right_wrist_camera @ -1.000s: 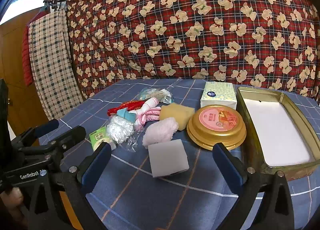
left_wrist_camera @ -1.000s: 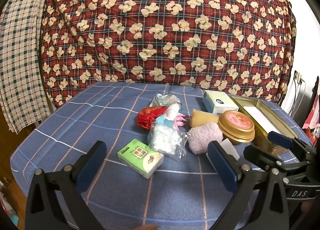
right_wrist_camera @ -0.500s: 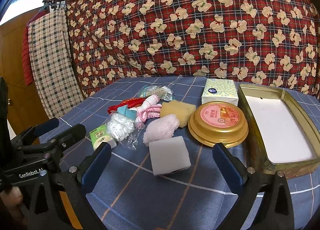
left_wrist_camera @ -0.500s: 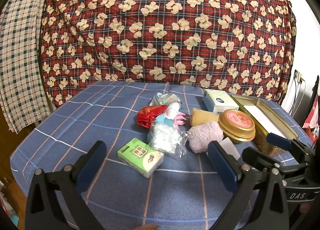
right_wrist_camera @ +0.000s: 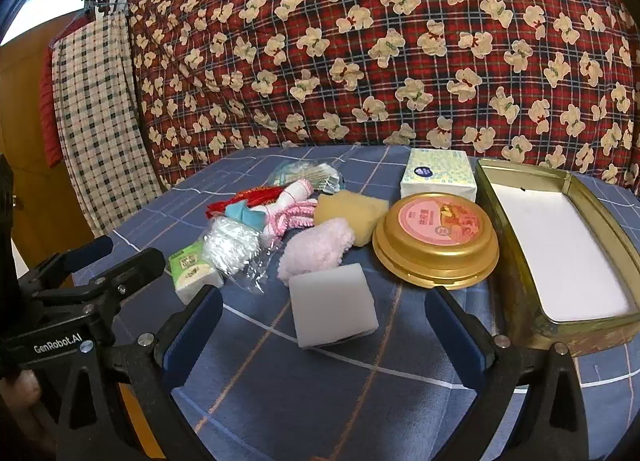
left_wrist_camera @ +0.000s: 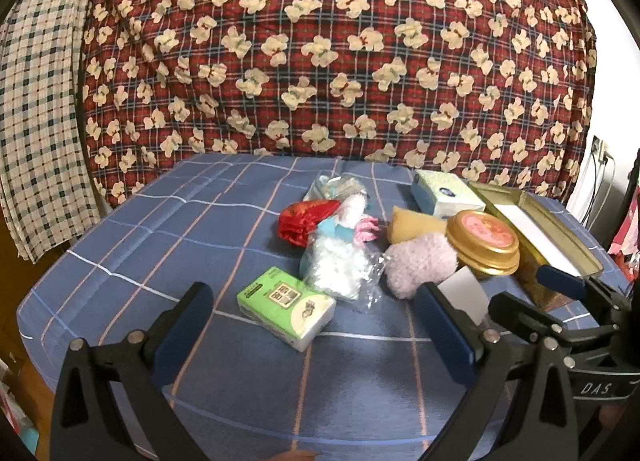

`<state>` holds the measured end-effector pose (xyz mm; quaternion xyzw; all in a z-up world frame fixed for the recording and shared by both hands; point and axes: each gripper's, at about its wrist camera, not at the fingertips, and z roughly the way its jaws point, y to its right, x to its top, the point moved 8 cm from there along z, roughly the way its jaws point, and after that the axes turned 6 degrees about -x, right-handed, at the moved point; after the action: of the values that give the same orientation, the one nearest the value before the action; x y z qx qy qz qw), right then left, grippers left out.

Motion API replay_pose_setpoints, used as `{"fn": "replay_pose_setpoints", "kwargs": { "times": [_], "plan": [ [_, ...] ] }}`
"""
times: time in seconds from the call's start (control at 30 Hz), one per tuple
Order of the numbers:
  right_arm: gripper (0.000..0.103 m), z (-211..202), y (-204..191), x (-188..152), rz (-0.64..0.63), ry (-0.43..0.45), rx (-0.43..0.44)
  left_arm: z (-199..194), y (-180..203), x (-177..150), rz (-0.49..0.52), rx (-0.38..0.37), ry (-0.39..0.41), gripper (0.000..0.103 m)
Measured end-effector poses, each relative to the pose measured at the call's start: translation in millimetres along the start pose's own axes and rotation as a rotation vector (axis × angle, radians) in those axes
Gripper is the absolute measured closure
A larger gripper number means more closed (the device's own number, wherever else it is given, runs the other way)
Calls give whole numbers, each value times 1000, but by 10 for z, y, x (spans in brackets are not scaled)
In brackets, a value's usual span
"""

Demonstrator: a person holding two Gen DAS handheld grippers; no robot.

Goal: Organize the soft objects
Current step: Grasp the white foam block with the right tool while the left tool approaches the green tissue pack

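Both grippers hung wide apart, empty, above the near table edge: left gripper (left_wrist_camera: 310, 325), right gripper (right_wrist_camera: 324, 323). White sponge block (right_wrist_camera: 332, 309) lay nearest the right one, pink fluffy pad (right_wrist_camera: 314, 251) touching behind it. Open gold tin (right_wrist_camera: 560, 249) sat far right; green tissue pack (left_wrist_camera: 286, 307) near left.

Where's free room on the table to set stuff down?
Bare cloth left of the green tissue pack and red pouch, plus the near edge below the white sponge. The open tin holds nothing. Crowded from pack to round gold tin.
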<state>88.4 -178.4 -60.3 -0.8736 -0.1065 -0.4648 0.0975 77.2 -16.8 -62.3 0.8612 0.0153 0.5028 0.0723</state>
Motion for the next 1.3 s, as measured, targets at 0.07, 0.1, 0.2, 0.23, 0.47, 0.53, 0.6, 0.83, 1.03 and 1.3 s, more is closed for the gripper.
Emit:
{"fn": "replay_pose_setpoints", "kwargs": {
  "times": [0.07,0.1,0.2,0.23,0.47,0.53,0.6,0.83,1.03,1.3],
  "plan": [
    [1,51,7,-42,-6,-12,-11,56,-69,-16,-5,4,-12,1],
    [1,70,26,-20,-7,-17,-14,88,-103,-38,-6,12,-17,1],
    [1,147,65,-29,0,-41,-12,183,-265,-62,-18,22,-35,1],
    [1,168,76,-24,3,-49,-11,222,-281,-71,-20,22,-43,1],
    [1,362,73,-68,-9,-129,-5,424,-410,-157,-26,-9,-102,1],
    [1,389,43,-79,-21,-139,0,485,-429,-184,-48,-38,-127,1],
    [1,415,7,-92,-44,-149,-6,525,-449,-200,-36,-25,-138,1],
    [14,496,-9,-97,-52,-183,-4,618,-396,-133,6,-35,-163,1],
    [27,574,-22,-166,-52,-235,15,730,-361,-134,35,-61,-212,1],
    [42,582,-54,-201,-61,-249,22,793,-329,-204,57,-81,-263,20]
  ]
}}
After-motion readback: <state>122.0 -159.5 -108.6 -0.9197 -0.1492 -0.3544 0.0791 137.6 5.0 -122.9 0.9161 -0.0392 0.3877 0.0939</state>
